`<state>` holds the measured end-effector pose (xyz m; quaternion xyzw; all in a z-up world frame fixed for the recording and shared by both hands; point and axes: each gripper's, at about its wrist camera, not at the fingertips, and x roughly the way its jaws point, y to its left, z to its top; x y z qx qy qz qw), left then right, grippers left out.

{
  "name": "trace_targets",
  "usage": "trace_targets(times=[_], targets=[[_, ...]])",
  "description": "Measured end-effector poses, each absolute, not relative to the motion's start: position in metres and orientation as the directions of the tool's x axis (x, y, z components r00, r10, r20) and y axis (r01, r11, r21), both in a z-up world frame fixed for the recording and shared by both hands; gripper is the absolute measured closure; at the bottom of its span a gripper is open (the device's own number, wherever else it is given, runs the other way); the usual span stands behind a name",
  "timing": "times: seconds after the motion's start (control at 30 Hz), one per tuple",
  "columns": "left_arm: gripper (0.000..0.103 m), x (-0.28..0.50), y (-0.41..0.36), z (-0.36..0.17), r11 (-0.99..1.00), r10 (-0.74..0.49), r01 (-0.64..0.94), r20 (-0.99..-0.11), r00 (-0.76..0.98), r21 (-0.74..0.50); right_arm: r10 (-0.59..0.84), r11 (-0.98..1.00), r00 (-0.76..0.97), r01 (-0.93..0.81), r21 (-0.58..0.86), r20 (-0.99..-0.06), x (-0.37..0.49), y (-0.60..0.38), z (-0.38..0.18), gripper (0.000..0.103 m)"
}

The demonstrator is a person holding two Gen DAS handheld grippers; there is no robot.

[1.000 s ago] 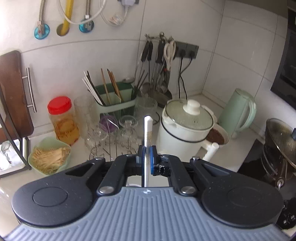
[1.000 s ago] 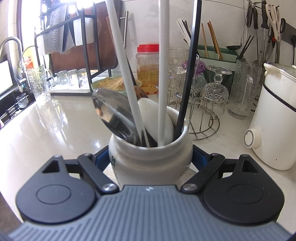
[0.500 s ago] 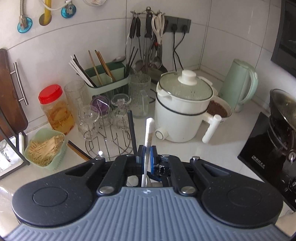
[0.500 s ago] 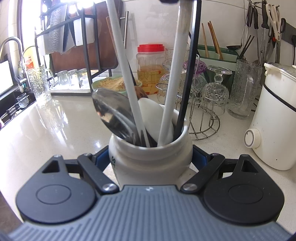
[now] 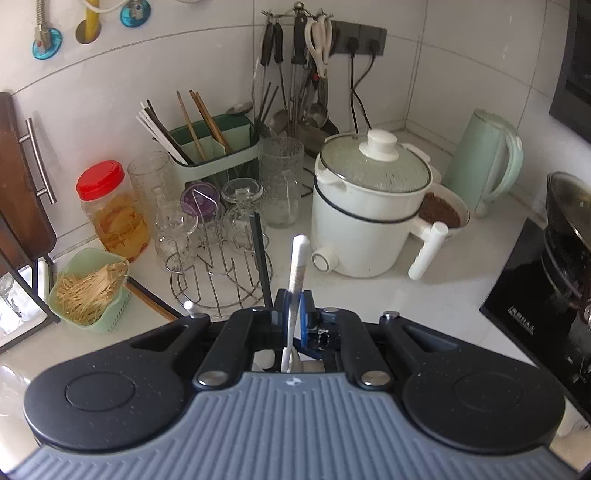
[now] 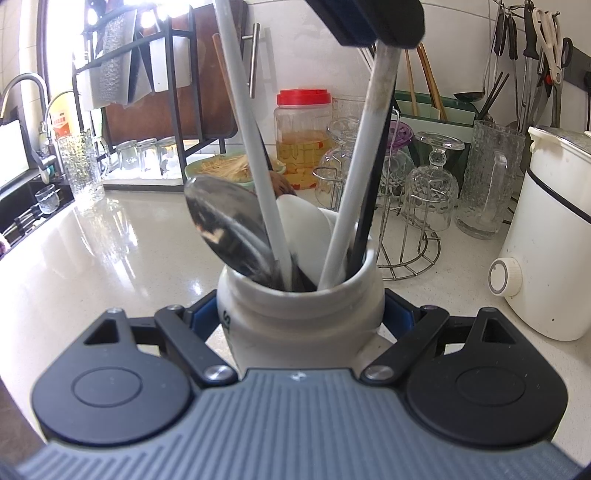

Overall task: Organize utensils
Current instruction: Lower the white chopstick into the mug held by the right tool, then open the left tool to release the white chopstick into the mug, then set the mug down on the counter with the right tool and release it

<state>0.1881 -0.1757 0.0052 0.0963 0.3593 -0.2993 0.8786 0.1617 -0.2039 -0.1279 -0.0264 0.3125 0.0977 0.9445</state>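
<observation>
Ceramic, off-white and round-shouldered, the utensil jar (image 6: 299, 314) sits clamped between the blue pads of the right hand-held gripper (image 6: 300, 314), whose fingers press against its two sides. It stands on the pale speckled tabletop (image 6: 122, 266). Out of its mouth stick a steel spoon (image 6: 225, 221) with the bowl upward, a white spoon (image 6: 303, 225) behind it, a grey-white handle (image 6: 251, 140) leaning left, a black stick (image 6: 369, 206) and a white stick (image 6: 360, 173) tilted to the right.

That white stick (image 5: 295, 280) is pinched near its upper part by the left hand-held gripper (image 5: 292, 314), its two blue pads pressed together on it, while the stick's lower end rests inside the jar. In the right wrist view this gripper shows as a dark block (image 6: 369, 22) at the top of the frame.

Just beyond the jar stands a wire rack (image 5: 221, 273) carrying upturned glasses (image 5: 240, 206). To its left are a green bowl (image 5: 88, 291) of pale strips and a red-lidded jar (image 5: 110, 210) of amber liquid. To its right sits a white cooking pot (image 5: 369, 206) with a glass lid. Farther back, toward the tabletop's far corner, a green caddy (image 5: 214, 155) holds chopsticks, and ladles and scissors hang on the tiled wall (image 5: 303, 55). A mint kettle (image 5: 484, 158) stands at the far right edge.
</observation>
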Motion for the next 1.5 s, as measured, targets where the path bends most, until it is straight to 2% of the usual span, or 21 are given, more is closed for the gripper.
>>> trace_targets(times=[0.17,0.23,0.3,0.53,0.6,0.73,0.83,0.87,1.17,1.5], targets=[[0.094,0.191,-0.165,0.016,0.821,-0.48,0.559,-0.67,0.567,-0.116,0.167,0.98,0.782,-0.2,0.012,-0.601,0.162,-0.203,-0.127,0.012],[0.083,0.19,-0.16,0.021,0.826,-0.493,0.545,-0.656,0.572,-0.145,0.166,0.98,0.781,-0.198,0.013,-0.603,0.163,-0.203,-0.127,0.012],[0.067,0.187,-0.154,0.028,0.837,-0.49,0.525,-0.638,0.594,-0.154,0.165,0.98,0.781,-0.2,0.009,-0.602,0.163,-0.202,-0.127,0.012],[0.056,0.17,-0.121,0.051,0.883,-0.452,0.428,-0.592,0.667,-0.192,0.158,0.981,0.777,-0.196,0.004,-0.609,0.168,-0.199,-0.127,0.012],[0.047,0.164,-0.108,0.057,0.915,-0.394,0.366,-0.58,0.713,-0.172,0.16,0.98,0.773,-0.2,0.003,-0.613,0.169,-0.199,-0.127,0.012],[0.037,0.15,-0.078,0.068,0.944,-0.329,0.281,-0.553,0.765,-0.173,0.159,0.979,0.763,-0.203,0.002,-0.627,0.172,-0.2,-0.126,0.013],[0.026,0.143,-0.058,0.07,0.958,-0.287,0.23,-0.545,0.788,-0.173,0.21,0.973,0.747,-0.223,0.06,-0.631,0.174,-0.203,-0.126,0.0],[0.024,0.141,-0.052,0.07,0.962,-0.273,0.212,-0.545,0.793,-0.172,0.2,0.975,0.753,-0.217,0.051,-0.627,0.173,-0.203,-0.125,0.0],[0.02,0.132,-0.025,0.067,0.982,-0.181,0.112,-0.57,0.802,-0.154,0.195,0.979,0.772,-0.19,0.073,-0.605,0.16,-0.208,-0.097,0.0],[0.019,0.117,-0.017,0.08,0.987,-0.146,0.08,-0.579,0.802,-0.139,0.231,0.973,0.77,-0.163,0.166,-0.595,0.132,-0.225,-0.036,0.0]])
